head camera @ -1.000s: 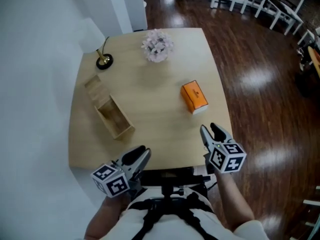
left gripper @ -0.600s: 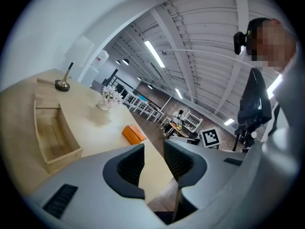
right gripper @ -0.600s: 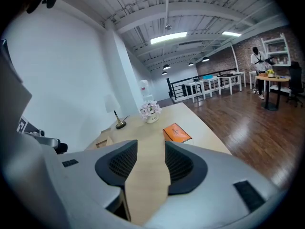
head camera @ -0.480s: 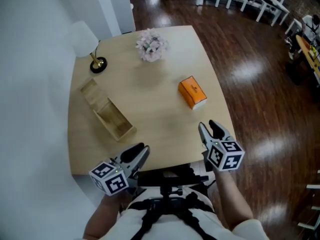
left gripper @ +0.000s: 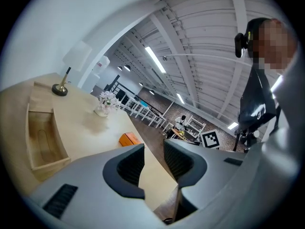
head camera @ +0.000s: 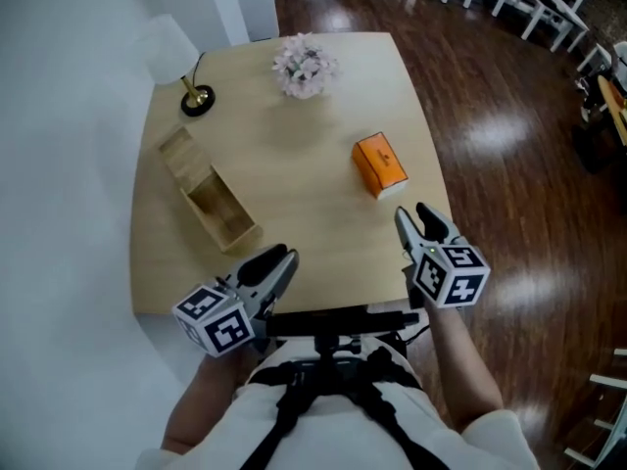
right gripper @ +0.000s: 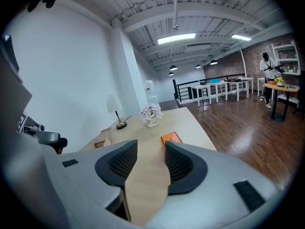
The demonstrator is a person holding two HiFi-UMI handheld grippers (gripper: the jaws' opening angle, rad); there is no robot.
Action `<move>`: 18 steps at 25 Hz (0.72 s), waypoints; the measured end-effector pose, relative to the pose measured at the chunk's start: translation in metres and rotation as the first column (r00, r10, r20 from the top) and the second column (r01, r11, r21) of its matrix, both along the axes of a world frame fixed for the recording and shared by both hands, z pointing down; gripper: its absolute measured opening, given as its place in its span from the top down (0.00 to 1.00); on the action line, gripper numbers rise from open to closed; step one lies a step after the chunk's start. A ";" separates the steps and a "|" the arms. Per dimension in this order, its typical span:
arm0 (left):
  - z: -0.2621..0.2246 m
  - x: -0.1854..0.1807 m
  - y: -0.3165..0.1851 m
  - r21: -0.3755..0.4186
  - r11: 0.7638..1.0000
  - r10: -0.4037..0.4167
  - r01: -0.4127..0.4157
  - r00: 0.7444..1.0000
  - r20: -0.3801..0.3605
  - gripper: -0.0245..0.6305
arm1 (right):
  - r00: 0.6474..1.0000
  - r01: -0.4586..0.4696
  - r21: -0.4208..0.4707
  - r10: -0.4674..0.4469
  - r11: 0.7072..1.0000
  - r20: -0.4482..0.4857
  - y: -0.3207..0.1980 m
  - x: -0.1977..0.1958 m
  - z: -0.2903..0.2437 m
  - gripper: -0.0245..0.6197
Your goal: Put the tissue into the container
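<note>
An orange tissue box (head camera: 380,164) lies on the right half of the wooden table (head camera: 294,155). An open wooden container (head camera: 208,202) sits at the left, its lid part stretching toward the back. My left gripper (head camera: 277,262) hovers over the table's near edge, open with nothing between its jaws, and short of the container. My right gripper (head camera: 419,225) is open and empty too, just nearer than the tissue box. In the left gripper view the container (left gripper: 43,137) is at the left and the box (left gripper: 128,139) lies beyond the jaws. The right gripper view shows the box (right gripper: 170,138) straight ahead.
A vase of pale flowers (head camera: 304,65) stands at the table's far middle. A white lamp with a brass base (head camera: 197,101) is at the far left corner, by the white wall. Dark wooden floor (head camera: 509,164) runs along the right side. A person stands far off (right gripper: 267,66).
Both grippers have crept a little forward over the table's near edge. Their jaws stand as before. The head view has shifted slightly.
</note>
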State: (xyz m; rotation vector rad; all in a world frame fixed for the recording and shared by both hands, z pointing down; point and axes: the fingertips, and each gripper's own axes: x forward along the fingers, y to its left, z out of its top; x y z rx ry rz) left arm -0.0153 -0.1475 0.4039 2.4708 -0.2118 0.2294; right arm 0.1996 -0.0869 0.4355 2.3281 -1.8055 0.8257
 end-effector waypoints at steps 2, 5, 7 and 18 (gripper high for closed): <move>-0.004 0.006 0.001 0.006 1.000 -0.004 0.004 1.000 -0.001 0.77 | 1.000 0.005 0.003 -0.005 1.000 -0.005 -0.002 0.005 -0.005 0.70; -0.007 0.015 0.002 0.013 1.000 -0.002 0.003 1.000 -0.011 0.77 | 1.000 0.012 0.007 -0.012 1.000 -0.006 -0.003 0.012 -0.007 0.70; -0.008 0.020 0.001 0.018 1.000 -0.003 0.003 1.000 -0.012 0.77 | 1.000 0.017 0.008 -0.017 1.000 -0.002 -0.005 0.016 -0.006 0.70; -0.001 0.047 -0.004 0.030 1.000 0.000 0.000 1.000 0.021 0.77 | 0.999 0.032 -0.030 -0.032 0.999 -0.005 -0.005 0.039 0.009 0.70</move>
